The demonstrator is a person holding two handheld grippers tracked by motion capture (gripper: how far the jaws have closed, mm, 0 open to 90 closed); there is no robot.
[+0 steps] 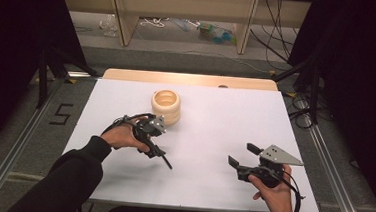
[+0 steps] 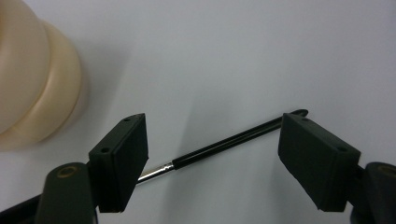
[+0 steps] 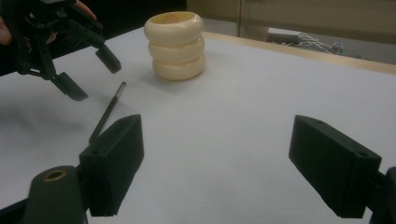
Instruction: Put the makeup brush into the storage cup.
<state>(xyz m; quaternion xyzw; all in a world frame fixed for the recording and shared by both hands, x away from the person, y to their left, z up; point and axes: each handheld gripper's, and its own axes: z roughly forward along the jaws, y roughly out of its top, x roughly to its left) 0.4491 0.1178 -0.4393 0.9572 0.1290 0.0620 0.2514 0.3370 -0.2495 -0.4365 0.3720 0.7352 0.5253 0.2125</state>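
A thin black stick with a silver metal section (image 2: pixel 224 142) lies flat on the white table (image 1: pixel 210 122). My left gripper (image 2: pixel 212 125) hovers just above it, jaws open, one on either side of the stick and neither touching it. From the high view the left gripper (image 1: pixel 149 142) sits left of centre, and the stick (image 1: pixel 166 160) pokes out toward the front. A cream ribbed ring-shaped holder (image 1: pixel 166 107) stands upright just behind it. My right gripper (image 1: pixel 243 155) rests open at the front right with nothing between its jaws. The right gripper view shows the right gripper (image 3: pixel 217 123), the stick (image 3: pixel 106 114) and the holder (image 3: pixel 175 44).
The table's wooden back edge (image 1: pixel 188 79) runs behind the holder. Metal rails (image 1: pixel 332 166) flank the table on the floor. Cables and clutter (image 1: pixel 213 32) lie on the floor beyond. Bare white surface spans the middle and right of the table.
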